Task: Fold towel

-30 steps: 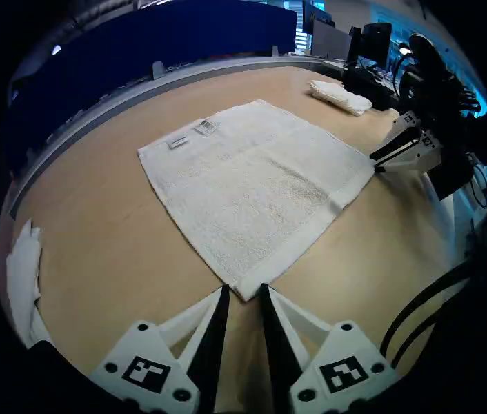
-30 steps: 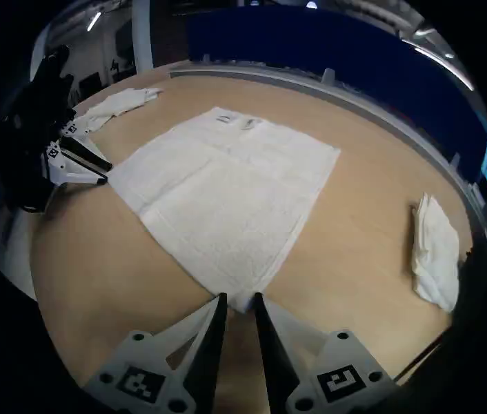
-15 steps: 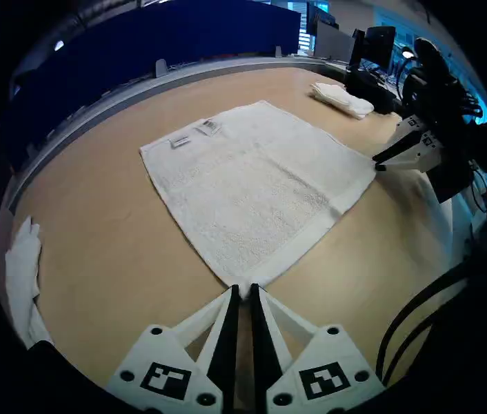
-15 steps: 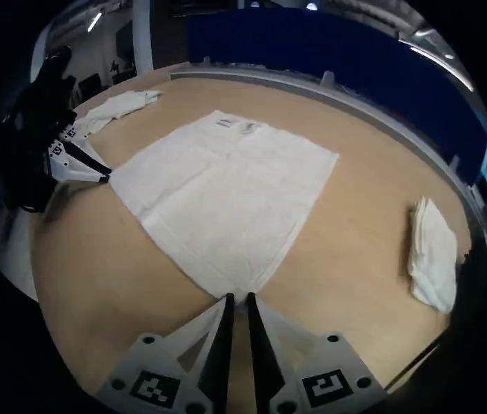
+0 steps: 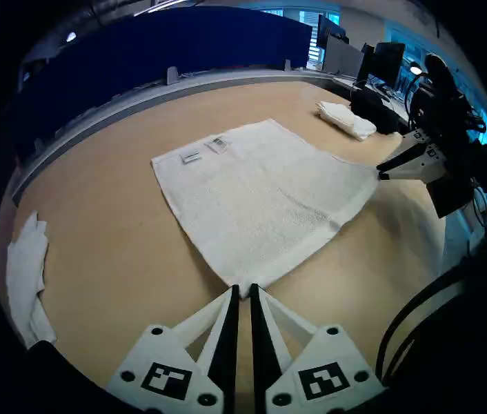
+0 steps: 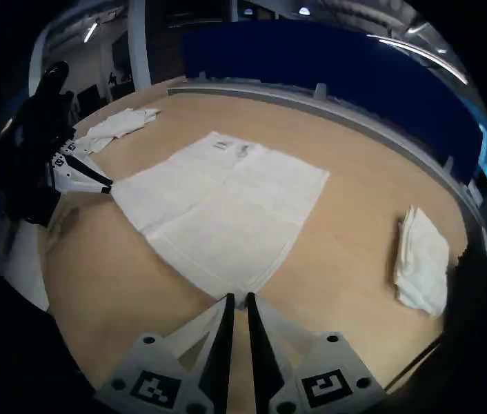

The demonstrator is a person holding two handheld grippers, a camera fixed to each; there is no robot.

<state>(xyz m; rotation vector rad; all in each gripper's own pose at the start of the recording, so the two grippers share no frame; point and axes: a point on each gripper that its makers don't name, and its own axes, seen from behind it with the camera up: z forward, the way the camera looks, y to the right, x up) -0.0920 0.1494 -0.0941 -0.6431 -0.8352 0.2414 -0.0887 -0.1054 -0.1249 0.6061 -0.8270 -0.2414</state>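
Note:
A white towel (image 5: 264, 200) lies spread on the wooden table (image 5: 105, 228), with two small labels (image 5: 202, 152) near its far edge. My left gripper (image 5: 243, 291) is shut on the towel's near corner. In the left gripper view, the right gripper (image 5: 380, 171) pinches the corner at the right, which is raised a little off the table. In the right gripper view the towel (image 6: 223, 200) runs away from my right gripper (image 6: 238, 298), which is shut on its near corner. There the left gripper (image 6: 109, 188) holds the corner at the left.
A folded white towel (image 5: 345, 117) lies at the far right by dark monitors (image 5: 381, 58). A loose white cloth (image 5: 26, 276) lies at the left table edge. A blue partition (image 5: 174, 41) borders the table's far side. The folded towel (image 6: 419, 259) and the cloth (image 6: 116, 124) appear again.
Both grippers went from open around the towel corners to shut on them. Since then both held corners have risen slightly, and the towel edge between them is pulled taut.

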